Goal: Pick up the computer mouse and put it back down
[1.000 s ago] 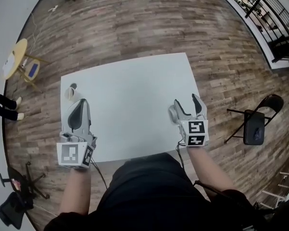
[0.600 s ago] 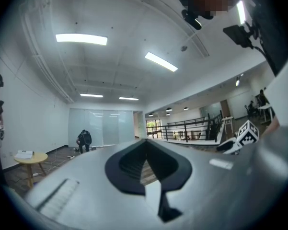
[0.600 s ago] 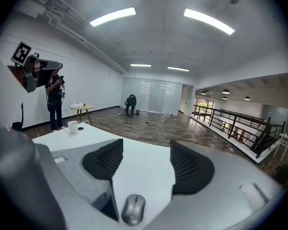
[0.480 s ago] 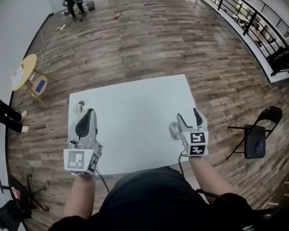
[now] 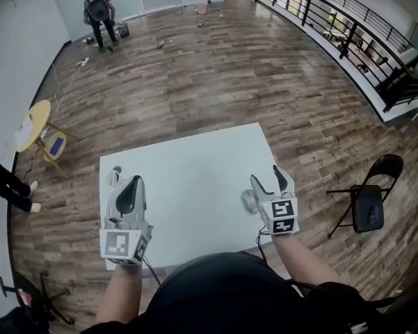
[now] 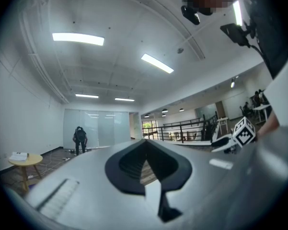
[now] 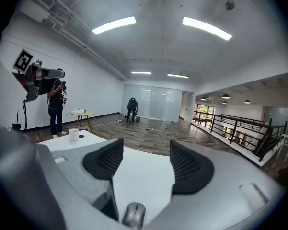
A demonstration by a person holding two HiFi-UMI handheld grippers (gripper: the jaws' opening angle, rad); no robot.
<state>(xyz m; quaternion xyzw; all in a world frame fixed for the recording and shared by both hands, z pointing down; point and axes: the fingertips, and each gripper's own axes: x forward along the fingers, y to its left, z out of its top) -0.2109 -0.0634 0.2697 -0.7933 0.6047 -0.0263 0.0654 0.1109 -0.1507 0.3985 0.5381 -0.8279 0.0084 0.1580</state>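
My right gripper (image 5: 266,177) hangs over the near right part of the white table (image 5: 188,165), with its jaws spread wide and nothing between them. The grey computer mouse (image 7: 133,214) lies flat on the table just left of it, close under the jaw bases and untouched. My left gripper (image 5: 131,186) is at the near left, jaws pressed together and empty. A small white cup (image 5: 114,175) stands just beyond it, near the far left corner.

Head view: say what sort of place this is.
Likely a large, sparsely furnished indoor loft or studio: a wood floor, a black railing along one side, and a white table with a folding chair nearby.
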